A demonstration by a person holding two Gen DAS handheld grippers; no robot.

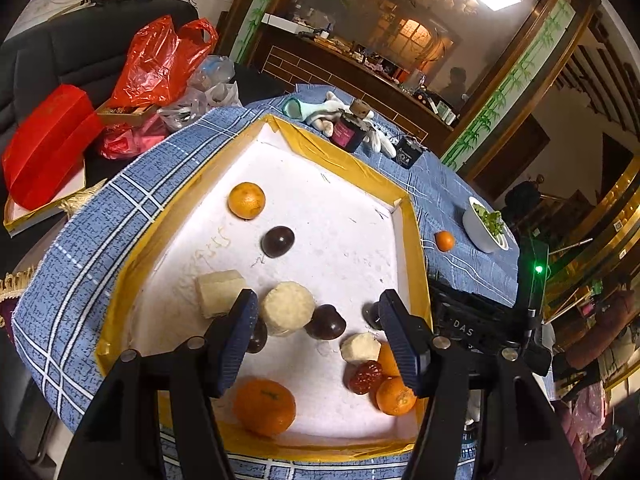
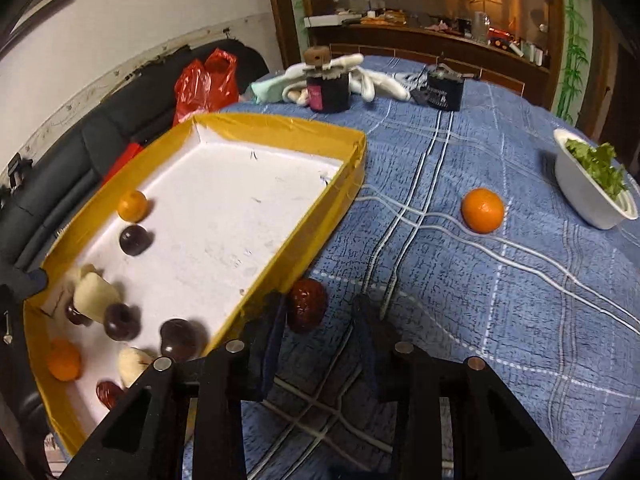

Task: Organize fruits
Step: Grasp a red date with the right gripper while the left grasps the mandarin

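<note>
- My right claw point(image 2: 320, 316) hangs low over the blue checked tabletop point(image 2: 500, 320), its jaws parted only a little, with nothing between them.
- The red date point(image 2: 307, 309) lies on the cloth touching the yellow outer wall of the tray point(image 2: 280, 256), just ahead of my left-hand finger and not yet between the pads.
- To take it well, I judge I should shift the claw toward the tray so the date sits centred, then lower until the tips nearly touch the cloth before squeezing.
- The wall is the hazard: one finger must slip between date and tray, or I should nudge the date clear first.
- My left claw point(image 1: 316, 320) hovers spread and empty over the tray's fruit.
- One orange point(image 2: 482, 210) sits out on the cloth, near the white bowl point(image 2: 588, 204).
</note>
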